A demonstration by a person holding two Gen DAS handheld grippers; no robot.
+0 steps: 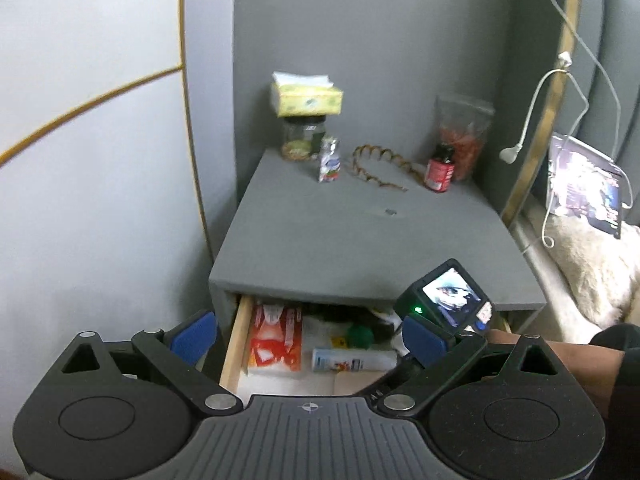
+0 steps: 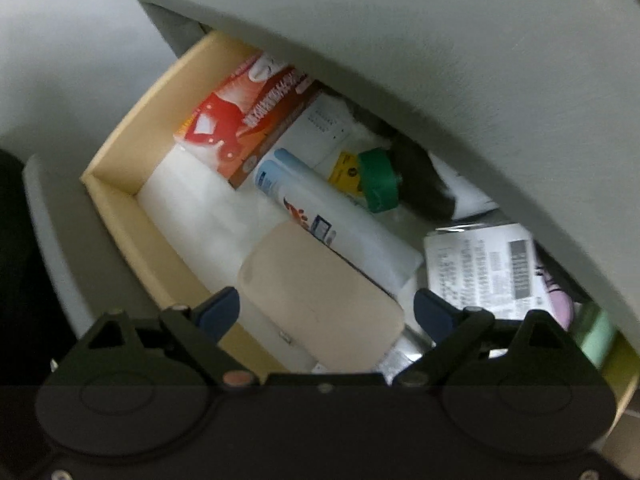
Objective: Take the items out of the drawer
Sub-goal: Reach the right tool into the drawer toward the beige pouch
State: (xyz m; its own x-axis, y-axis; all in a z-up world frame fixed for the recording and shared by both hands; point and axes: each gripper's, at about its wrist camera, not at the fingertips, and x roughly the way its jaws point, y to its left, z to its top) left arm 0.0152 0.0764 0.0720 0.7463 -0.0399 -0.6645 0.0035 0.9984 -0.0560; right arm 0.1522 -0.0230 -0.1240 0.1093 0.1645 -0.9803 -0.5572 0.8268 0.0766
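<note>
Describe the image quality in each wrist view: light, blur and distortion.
Left wrist view: evenly lit and fairly sharp, though fisheye bends the wall's gold trim, and the nightstand top shades the drawer. Right wrist view: softer and slightly blurred; the overhanging top curves strongly, and a dark band dims the bottom.

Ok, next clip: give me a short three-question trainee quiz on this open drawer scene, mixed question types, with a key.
1. True or false: the right hand-held gripper is shut on the beige case.
2. Which lies nearest the drawer's left wall? A) red box B) green cap C) printed label pack
3. Fill in: on the nightstand, the tissue box sits on a ___.

Key: 1 false, it is open; 2 A; 3 jar.
</note>
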